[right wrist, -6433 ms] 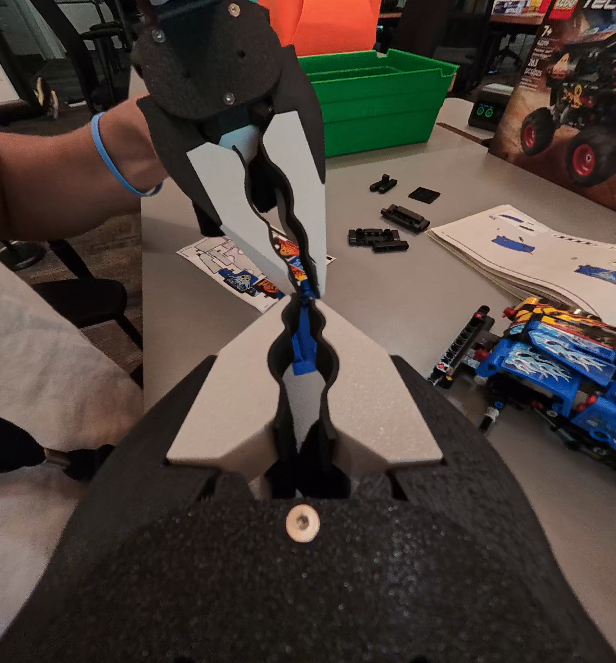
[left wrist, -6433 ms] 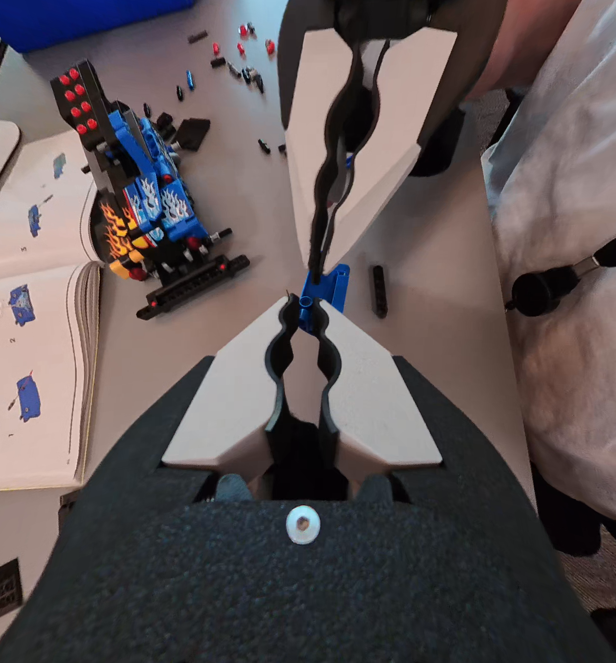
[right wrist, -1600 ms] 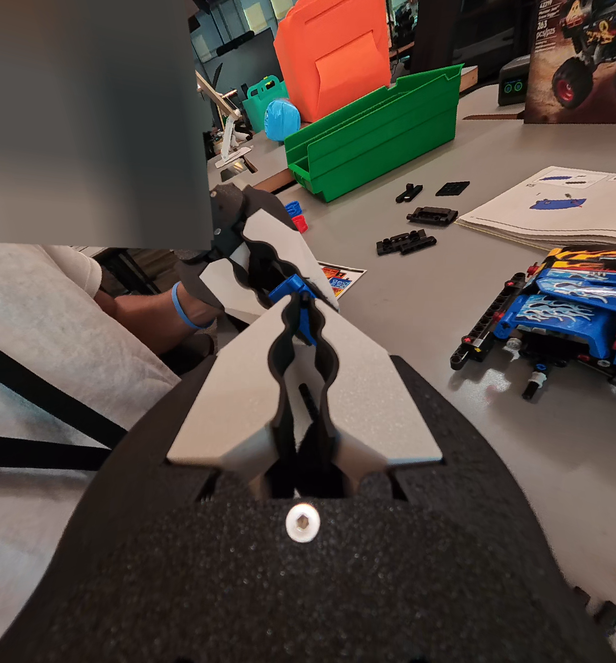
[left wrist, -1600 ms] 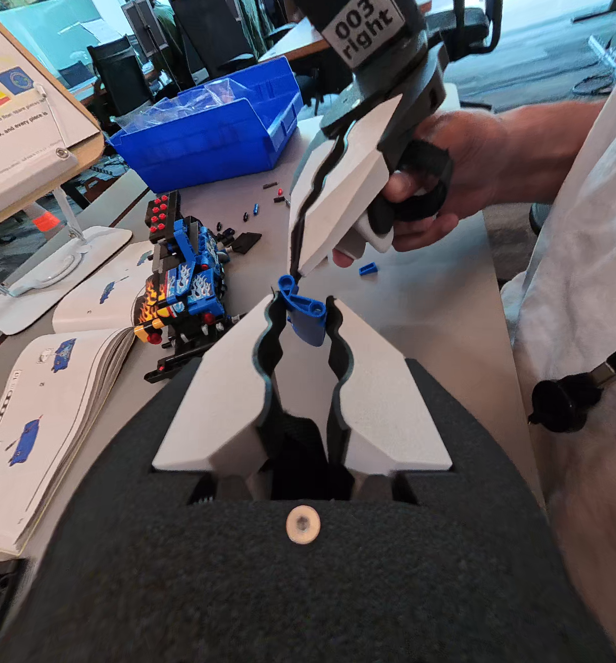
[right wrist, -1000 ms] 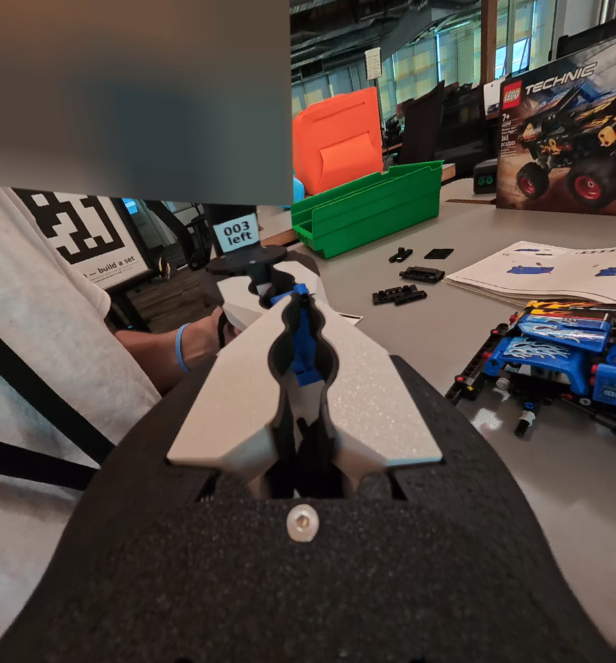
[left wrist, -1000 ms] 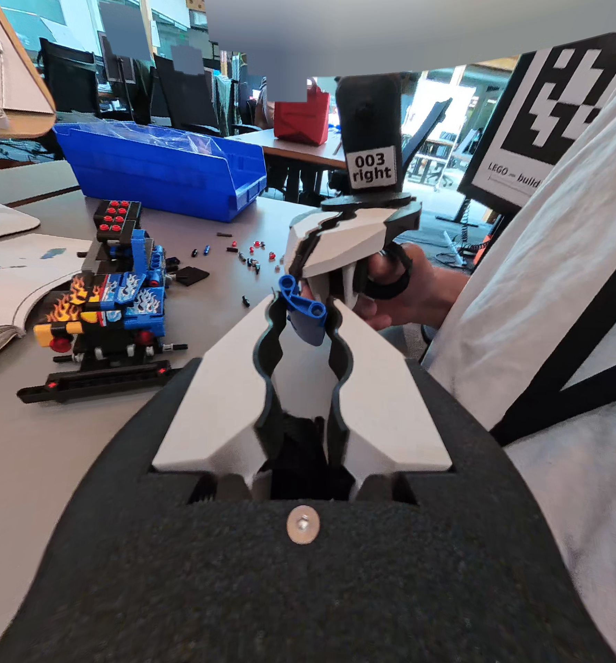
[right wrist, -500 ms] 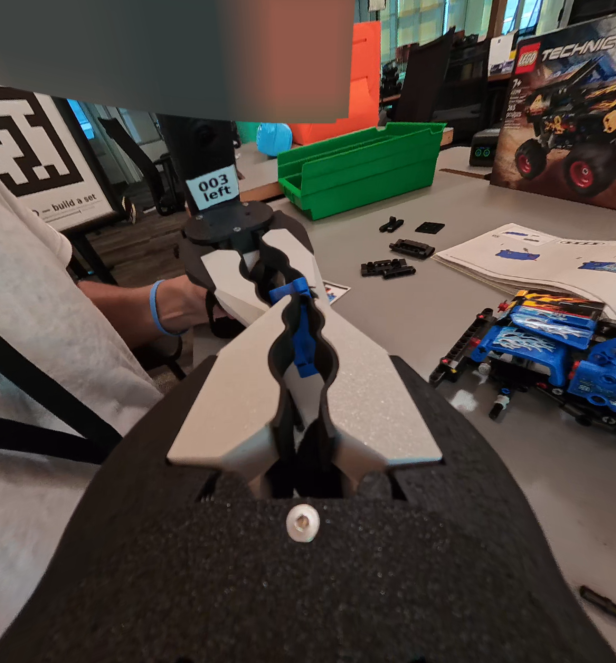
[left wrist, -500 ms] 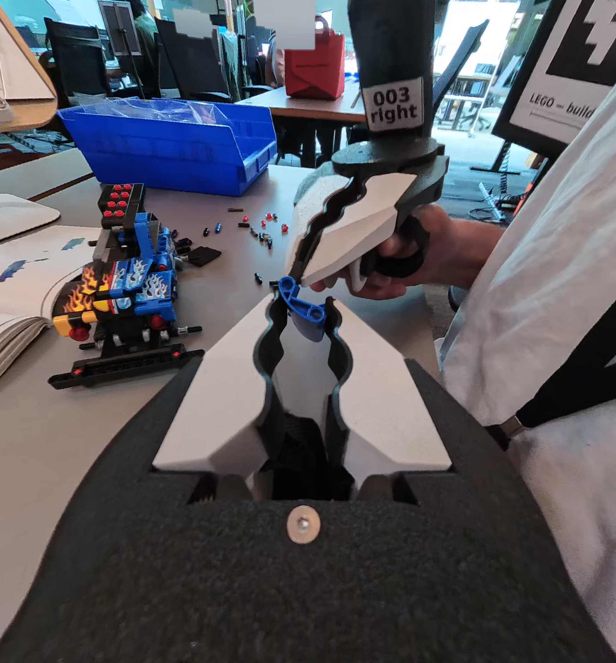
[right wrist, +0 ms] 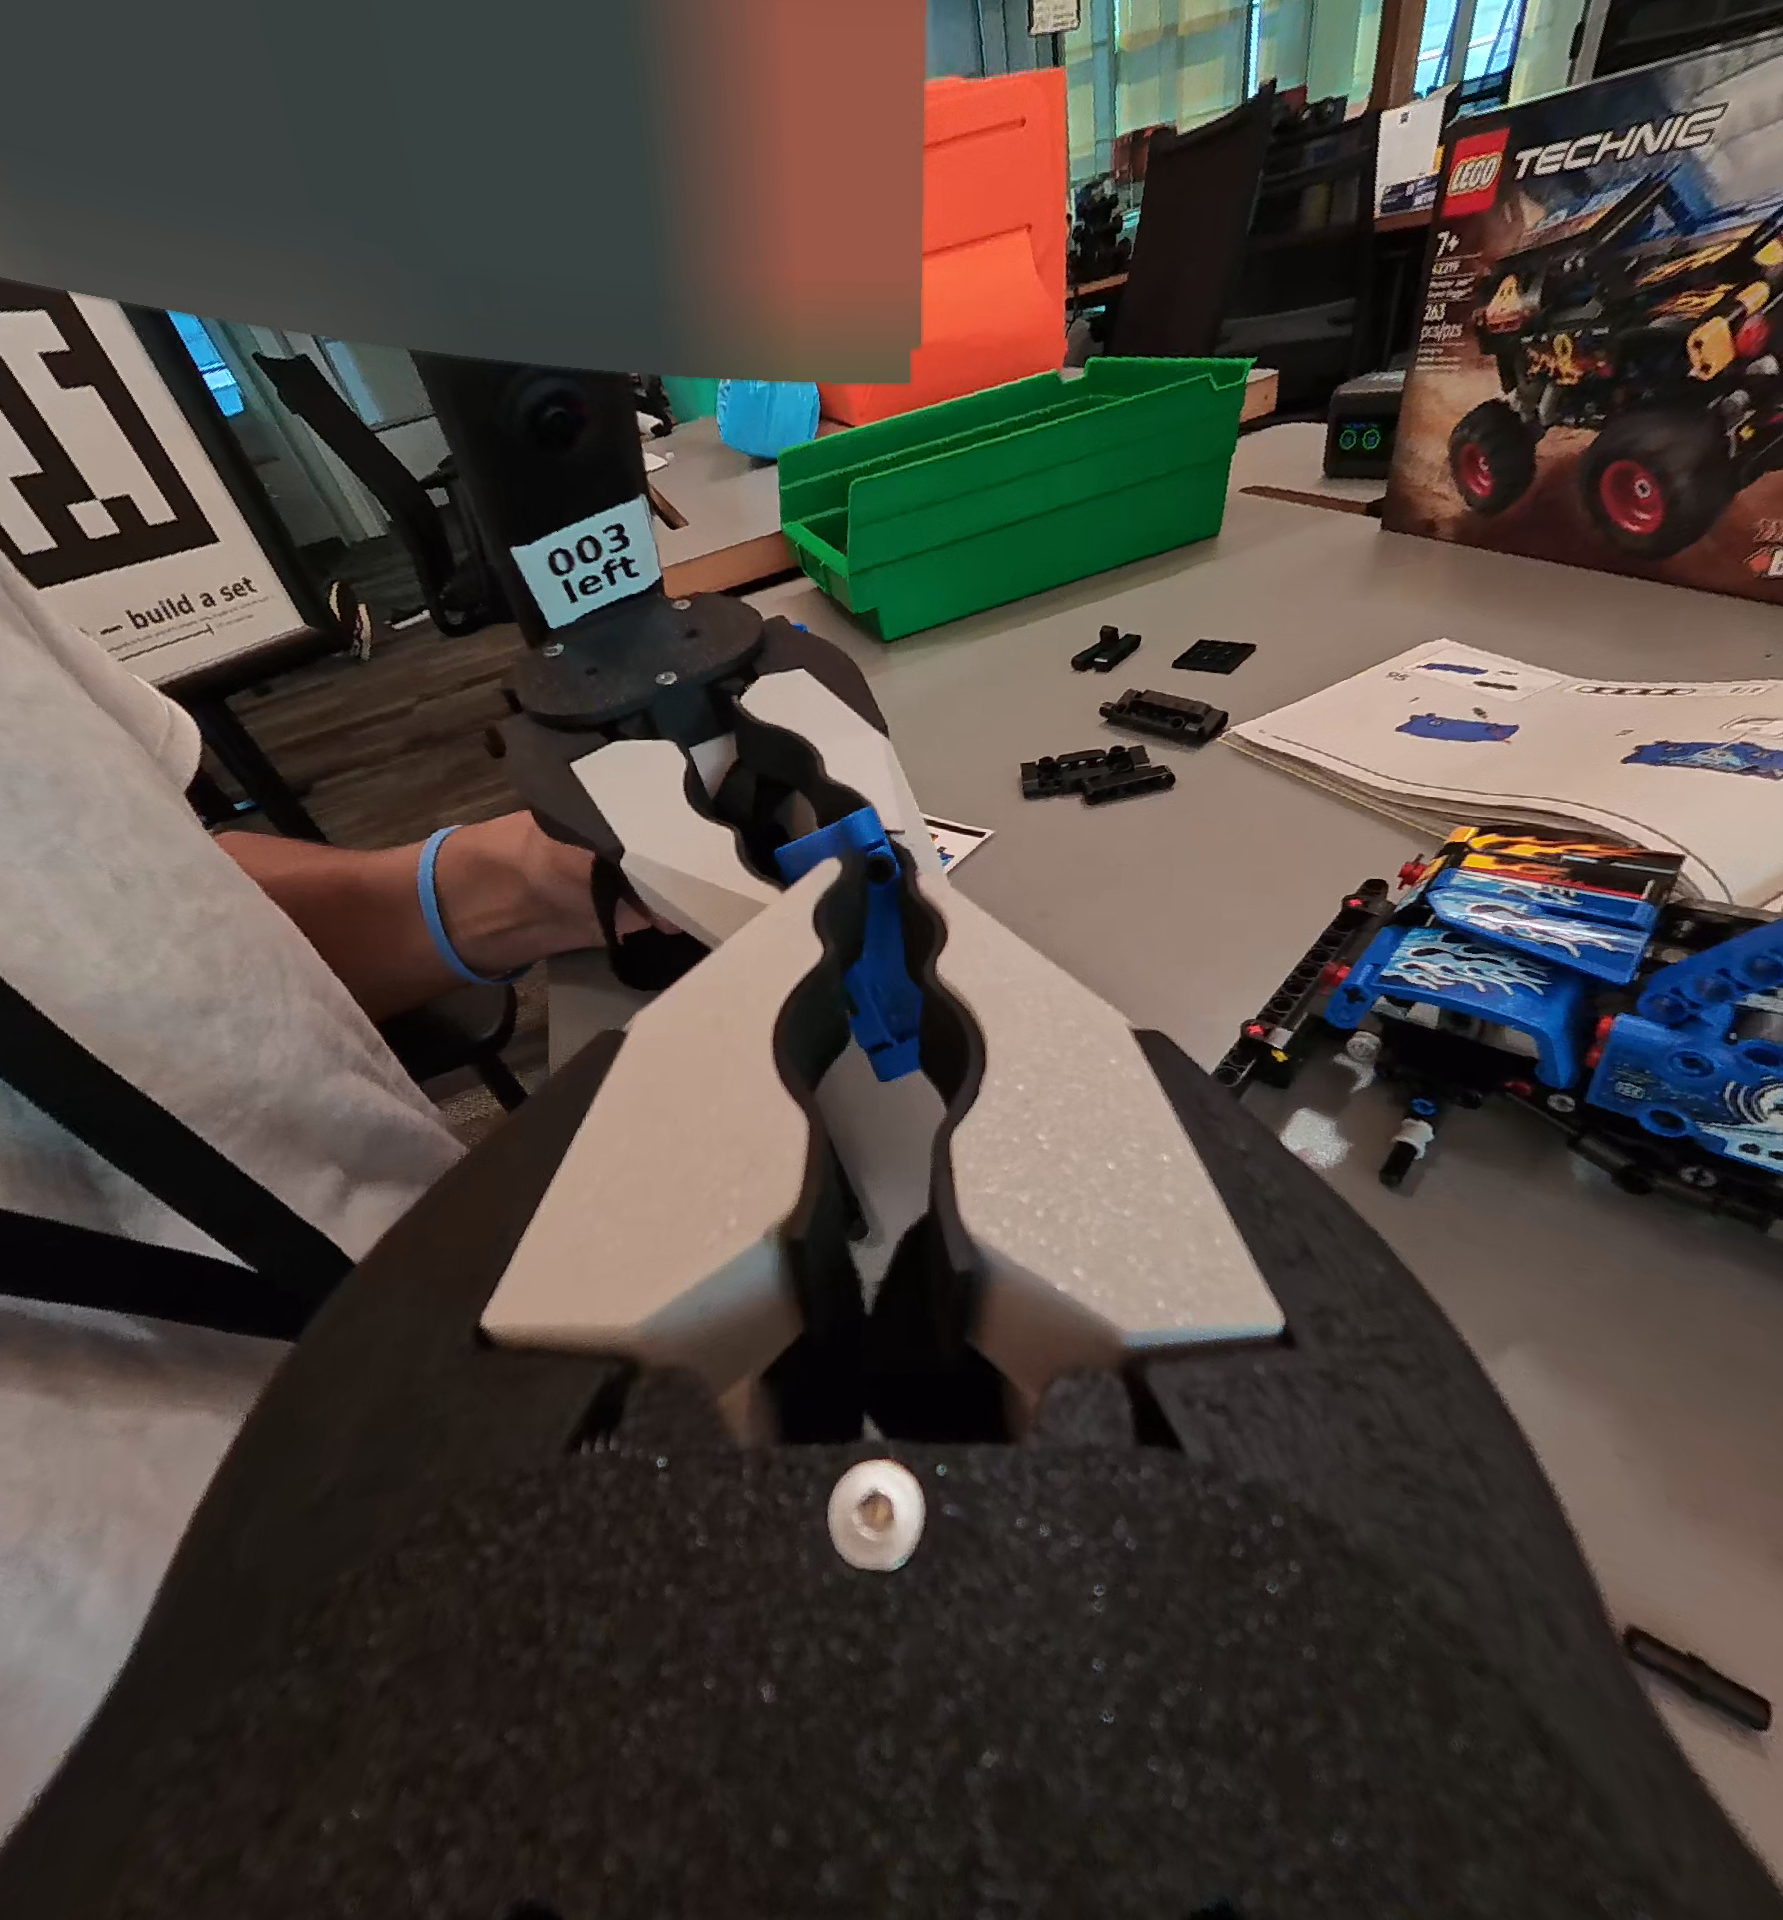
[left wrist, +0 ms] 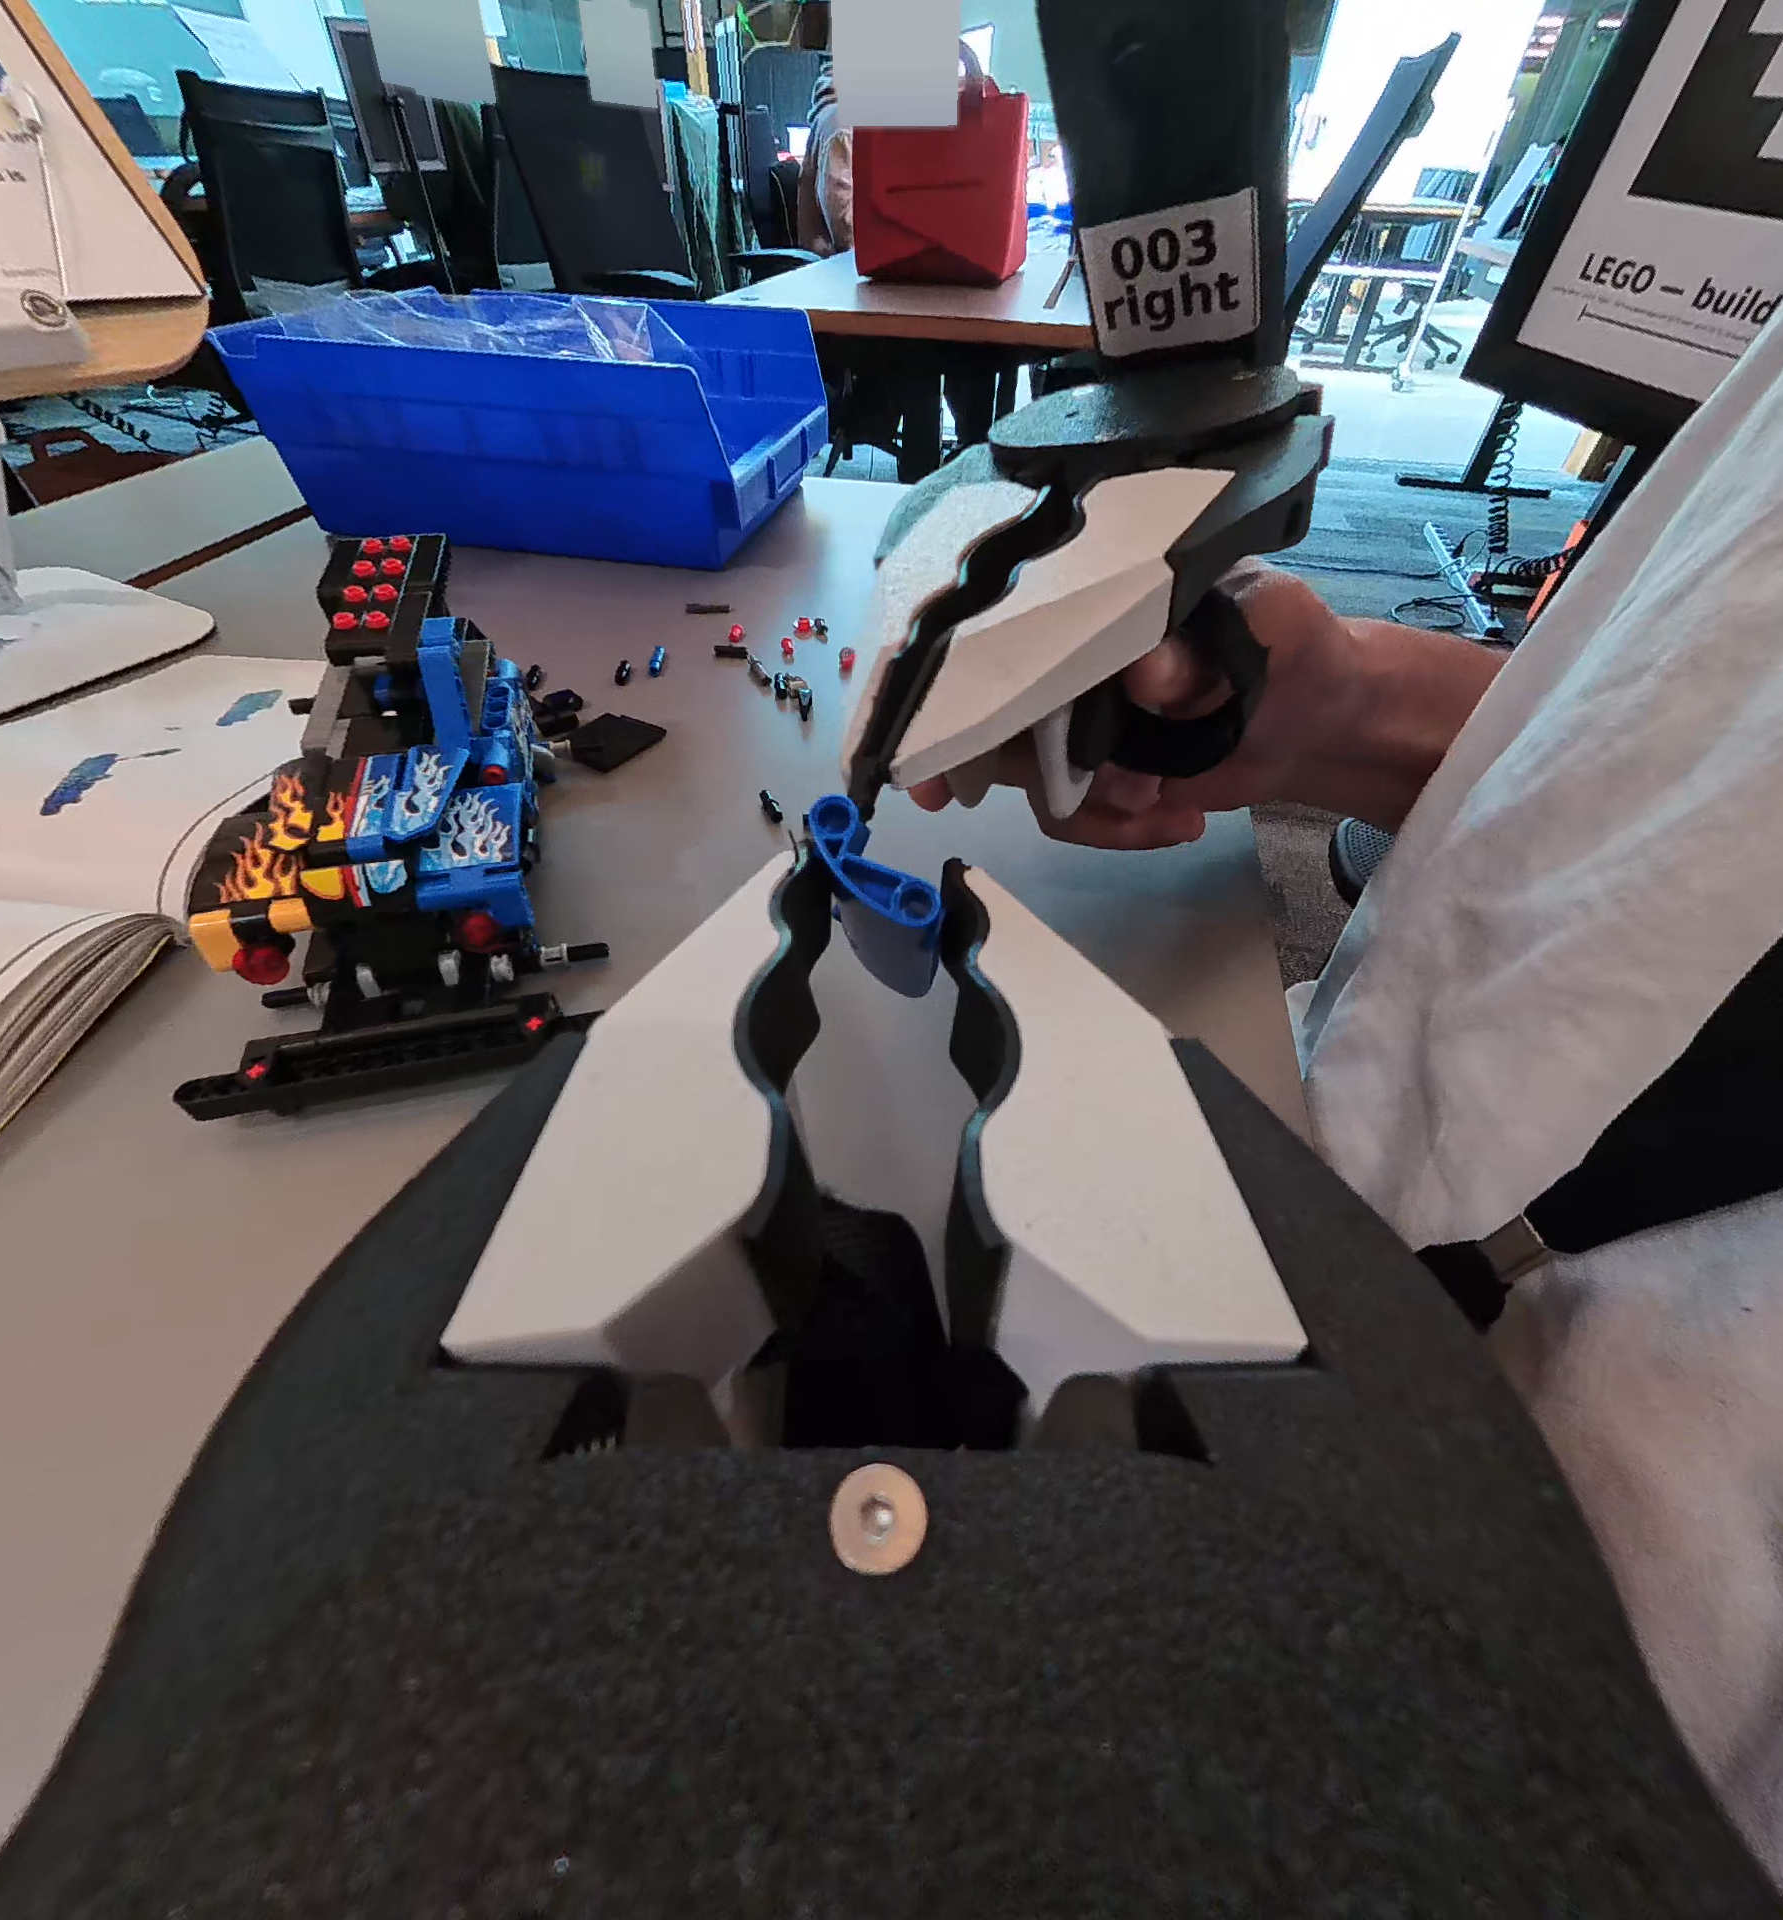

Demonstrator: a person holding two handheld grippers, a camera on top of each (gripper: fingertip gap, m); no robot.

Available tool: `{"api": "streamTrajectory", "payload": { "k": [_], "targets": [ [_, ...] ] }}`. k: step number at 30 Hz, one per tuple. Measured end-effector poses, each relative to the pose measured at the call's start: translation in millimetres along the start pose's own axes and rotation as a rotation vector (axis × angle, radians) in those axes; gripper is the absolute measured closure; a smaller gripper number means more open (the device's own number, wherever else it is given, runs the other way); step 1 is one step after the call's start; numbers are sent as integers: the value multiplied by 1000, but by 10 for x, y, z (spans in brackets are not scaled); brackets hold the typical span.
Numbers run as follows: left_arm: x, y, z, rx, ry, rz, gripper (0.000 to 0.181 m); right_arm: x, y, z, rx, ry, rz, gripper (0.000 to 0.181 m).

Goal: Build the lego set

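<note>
A small blue curved panel piece (left wrist: pixel 882 914) sits between the tips of my left gripper (left wrist: pixel 871 868), which is shut on it and holds it above the table's near edge. My right gripper (left wrist: pixel 859 790) comes in from above right, shut, with its tips pinching the piece's upper holed end. In the right wrist view the blue piece (right wrist: pixel 882 977) runs along the gap of my right gripper (right wrist: pixel 871 878), with the left gripper (right wrist: pixel 762 790) facing it. The partly built blue truck with flame stickers (left wrist: pixel 399 821) stands on the table, also in the right wrist view (right wrist: pixel 1593 1008).
An open instruction booklet (left wrist: pixel 25 883) (right wrist: pixel 1541 748) lies by the truck. Small loose pins (left wrist: pixel 783 655) lie before a blue bin (left wrist: pixel 534 436). Black parts (right wrist: pixel 1095 774), a green bin (right wrist: pixel 1012 488) and the set's box (right wrist: pixel 1614 343) are farther off. A person's white shirt is close by. The grippers are tip to tip, or close to it.
Both grippers have swung up from pointing down at the table to near level, staying joined at the blue piece. In the last half second they have barely moved.
</note>
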State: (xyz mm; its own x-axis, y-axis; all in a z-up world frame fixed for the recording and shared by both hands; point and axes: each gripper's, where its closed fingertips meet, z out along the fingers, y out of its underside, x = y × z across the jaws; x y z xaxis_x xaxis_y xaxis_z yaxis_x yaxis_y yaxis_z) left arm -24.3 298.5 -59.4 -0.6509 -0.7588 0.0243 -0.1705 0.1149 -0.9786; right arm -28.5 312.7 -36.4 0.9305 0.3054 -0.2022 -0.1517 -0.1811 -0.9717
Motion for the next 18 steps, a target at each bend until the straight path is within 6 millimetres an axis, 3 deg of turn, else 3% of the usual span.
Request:
{"api": "streamTrajectory", "payload": {
  "k": [9, 18],
  "targets": [
    [-4, 88, 24, -58, -37, 64, 162, -3, 107, 20, -72, 21, -53, 179],
    [-29, 34, -3, -19, -26, 16, 167, -58, 50, 50, -67, 8, -21, 178]
  ]
}}
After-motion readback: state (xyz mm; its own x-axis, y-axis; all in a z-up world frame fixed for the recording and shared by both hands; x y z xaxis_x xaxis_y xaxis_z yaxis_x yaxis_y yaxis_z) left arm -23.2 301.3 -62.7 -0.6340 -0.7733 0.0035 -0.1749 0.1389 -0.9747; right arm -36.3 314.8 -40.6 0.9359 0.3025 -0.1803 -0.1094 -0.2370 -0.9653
